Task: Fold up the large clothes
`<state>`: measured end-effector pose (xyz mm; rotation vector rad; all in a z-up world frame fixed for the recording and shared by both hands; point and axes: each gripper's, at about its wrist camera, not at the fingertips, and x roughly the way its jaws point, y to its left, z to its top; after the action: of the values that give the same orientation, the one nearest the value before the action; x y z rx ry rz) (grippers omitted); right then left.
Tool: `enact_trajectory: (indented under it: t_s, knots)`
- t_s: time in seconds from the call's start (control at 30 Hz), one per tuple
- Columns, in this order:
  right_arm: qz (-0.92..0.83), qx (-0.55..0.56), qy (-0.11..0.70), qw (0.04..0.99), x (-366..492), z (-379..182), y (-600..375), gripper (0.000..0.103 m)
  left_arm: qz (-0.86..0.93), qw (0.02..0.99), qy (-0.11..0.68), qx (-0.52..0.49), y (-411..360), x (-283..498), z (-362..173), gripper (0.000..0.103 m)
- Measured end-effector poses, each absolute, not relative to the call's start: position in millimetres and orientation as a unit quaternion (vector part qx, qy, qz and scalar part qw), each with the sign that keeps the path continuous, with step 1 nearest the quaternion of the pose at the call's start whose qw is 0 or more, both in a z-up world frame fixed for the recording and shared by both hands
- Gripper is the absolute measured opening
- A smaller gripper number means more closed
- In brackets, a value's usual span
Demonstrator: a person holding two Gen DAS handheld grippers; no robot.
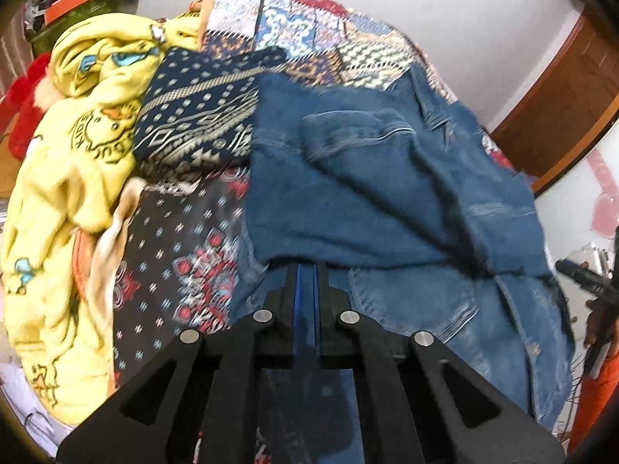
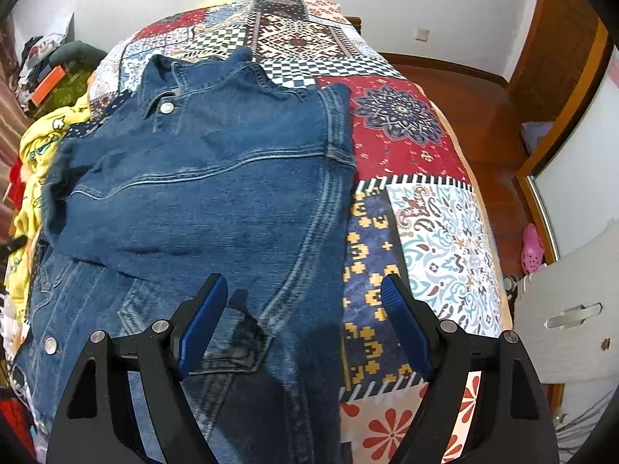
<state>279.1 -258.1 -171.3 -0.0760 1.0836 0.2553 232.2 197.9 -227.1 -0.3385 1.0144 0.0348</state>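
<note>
Left wrist view: left hand-held gripper (image 1: 305, 270) is pressed together, pinching a fold of the denim jacket (image 1: 379, 178) right at its tips. Yellow blanket (image 1: 69, 178) sits off to its left. Right hand-held gripper (image 2: 305, 290) is spread wide, holding nothing, hanging over the jacket's edge on the bed (image 2: 425, 212).

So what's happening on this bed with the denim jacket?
A person is folding a denim jacket on a bed with a patchwork bedspread, using a handheld gripper in each hand. The left gripper is shut, its tips at a fold of the denim; whether it pinches the fabric is hard to tell. The right gripper hangs open above the jacket's edge, holding nothing. A yellow cartoon-print garment lies bunched beside the jacket.
</note>
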Motion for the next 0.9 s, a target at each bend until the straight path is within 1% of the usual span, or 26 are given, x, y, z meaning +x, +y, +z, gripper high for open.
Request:
enact_trajectory:
  t_s: [0.03, 0.07, 0.1, 0.13, 0.2, 0.27, 0.4, 0.5, 0.6, 0.7, 0.73, 0.77, 0.8, 0.83, 0.9]
  knots:
    - [0.124, -0.037, 0.514, 0.848, 279, -170, -255, 0.079, 0.02, 0.859, 0.487, -0.156, 198, 231, -228, 0.003]
    - [0.126, -0.038, 0.512, 0.849, 280, -168, -252, 0.079, 0.024, 0.859, 0.489, -0.15, 197, 230, -228, 0.006]
    - [0.131, -0.039, 0.511, 0.849, 281, -165, -246, 0.079, 0.026, 0.861, 0.488, -0.143, 197, 229, -228, 0.013]
    - [0.138, -0.039, 0.51, 0.848, 282, -163, -241, 0.079, 0.029, 0.863, 0.487, -0.135, 196, 228, -228, 0.017]
    - [0.154, -0.036, 0.509, 0.846, 285, -160, -228, 0.079, 0.036, 0.869, 0.479, -0.119, 194, 224, -225, 0.037]
    - [0.18, -0.039, 0.506, 0.843, 290, -153, -202, 0.079, 0.046, 0.877, 0.468, -0.103, 192, 218, -220, 0.047]
    - [0.246, -0.045, 0.494, 0.833, 296, -140, -148, 0.079, 0.05, 0.885, 0.456, -0.085, 197, 209, -215, 0.053]
    - [0.293, -0.056, 0.493, 0.818, 303, -138, -98, 0.079, 0.052, 0.889, 0.45, -0.073, 202, 202, -212, 0.056]
    - [0.325, -0.072, 0.5, 0.799, 315, -149, -47, 0.079, 0.054, 0.892, 0.443, -0.073, 211, 192, -211, 0.056]
    - [0.332, -0.066, 0.534, 0.775, 330, -171, -14, 0.078, 0.058, 0.894, 0.437, -0.079, 220, 183, -211, 0.058]
    - [0.331, -0.064, 0.543, 0.769, 335, -178, -6, 0.076, 0.063, 0.895, 0.436, -0.077, 224, 181, -211, 0.058]
    - [0.329, -0.063, 0.551, 0.764, 338, -184, 1, 0.067, 0.067, 0.895, 0.435, -0.077, 227, 179, -212, 0.058]
    - [0.325, -0.065, 0.562, 0.758, 344, -193, 10, 0.057, 0.069, 0.895, 0.434, -0.079, 230, 178, -213, 0.058]
    - [0.325, -0.065, 0.569, 0.753, 346, -197, 16, 0.052, 0.07, 0.894, 0.434, -0.081, 233, 176, -214, 0.059]
    - [0.326, -0.058, 0.581, 0.743, 349, -204, 24, 0.037, 0.075, 0.893, 0.435, -0.091, 240, 173, -216, 0.059]
